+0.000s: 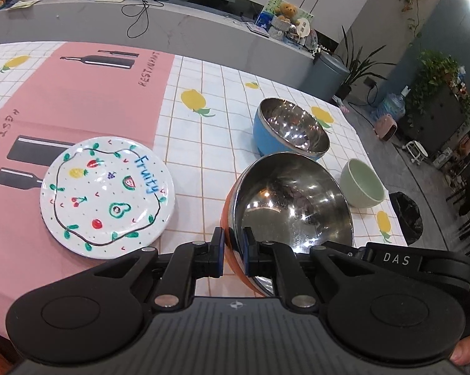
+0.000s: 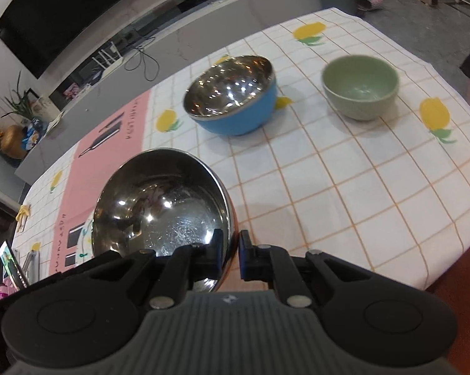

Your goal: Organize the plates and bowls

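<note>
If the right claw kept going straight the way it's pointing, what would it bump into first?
It already pinches the rim of the orange bowl, so that bowl moves along with the right claw. Straight ahead lies bare tablecloth; farther on, the blue bowl is probably first, though depth is hard to judge.

Left gripper [image 1: 234, 251] clamps orange steel-lined bowl [image 1: 292, 206] by its rim, fruit plate [image 1: 107, 194] to its left, blue bowl [image 1: 289, 128] and green bowl [image 1: 363, 183] beyond.

Both wrist cameras look steeply down along their fingers, close over the table [image 1: 203, 143]. Each has the orange bowl [image 1: 292, 200] at lower centre, blue bowl [image 2: 235, 100] and green bowl [image 2: 359, 89] beyond, slightly blurred.
</note>
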### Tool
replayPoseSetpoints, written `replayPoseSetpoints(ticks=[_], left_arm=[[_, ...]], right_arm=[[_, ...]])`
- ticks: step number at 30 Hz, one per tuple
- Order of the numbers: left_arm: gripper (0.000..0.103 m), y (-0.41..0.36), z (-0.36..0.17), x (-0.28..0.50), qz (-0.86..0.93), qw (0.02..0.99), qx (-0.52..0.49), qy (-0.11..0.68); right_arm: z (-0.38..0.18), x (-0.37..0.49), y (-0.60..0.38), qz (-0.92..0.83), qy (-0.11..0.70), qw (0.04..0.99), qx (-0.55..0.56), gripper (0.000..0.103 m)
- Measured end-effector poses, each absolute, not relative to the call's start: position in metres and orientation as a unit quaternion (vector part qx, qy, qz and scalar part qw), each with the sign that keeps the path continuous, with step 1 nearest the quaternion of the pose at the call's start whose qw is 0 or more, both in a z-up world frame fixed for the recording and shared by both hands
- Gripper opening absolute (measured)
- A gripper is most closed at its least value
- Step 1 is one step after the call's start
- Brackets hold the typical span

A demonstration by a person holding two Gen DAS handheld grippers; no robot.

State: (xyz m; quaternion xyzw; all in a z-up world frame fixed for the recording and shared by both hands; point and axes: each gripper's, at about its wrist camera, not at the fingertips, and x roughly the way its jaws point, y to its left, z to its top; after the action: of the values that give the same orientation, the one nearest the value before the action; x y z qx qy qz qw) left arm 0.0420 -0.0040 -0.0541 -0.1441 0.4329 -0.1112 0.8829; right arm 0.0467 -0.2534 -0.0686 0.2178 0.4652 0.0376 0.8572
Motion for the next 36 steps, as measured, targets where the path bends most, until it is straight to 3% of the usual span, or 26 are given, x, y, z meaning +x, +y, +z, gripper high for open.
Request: replayPoseSetpoints(ticks=[23, 31, 34, 36], left_arm=[[0.013, 0.003, -0.076, 0.062, -0.097, 0.869, -0.178, 0.451], [0.017, 0.0, -0.079, 0.065, -0.112, 0.866, -0.177, 0.455], [0.023, 0.001, -0.077, 0.064, -0.118, 0.868, -0.178, 0.449], [0.029, 0.002, -0.072, 0.062, -0.12, 0.874, -0.175, 0.438]], right_arm=[[-0.091, 0.066, -0.246, 0.019, 0.485, 0.847, 0.219, 0.008], [-0.089, 0.07, -0.245, 0.017, 0.48, 0.849, 0.219, 0.02], [-0.089, 0.07, -0.244, 0.014, 0.478, 0.851, 0.215, 0.024], [-0.087, 0.069, -0.244, 0.013, 0.475, 0.854, 0.213, 0.032]])
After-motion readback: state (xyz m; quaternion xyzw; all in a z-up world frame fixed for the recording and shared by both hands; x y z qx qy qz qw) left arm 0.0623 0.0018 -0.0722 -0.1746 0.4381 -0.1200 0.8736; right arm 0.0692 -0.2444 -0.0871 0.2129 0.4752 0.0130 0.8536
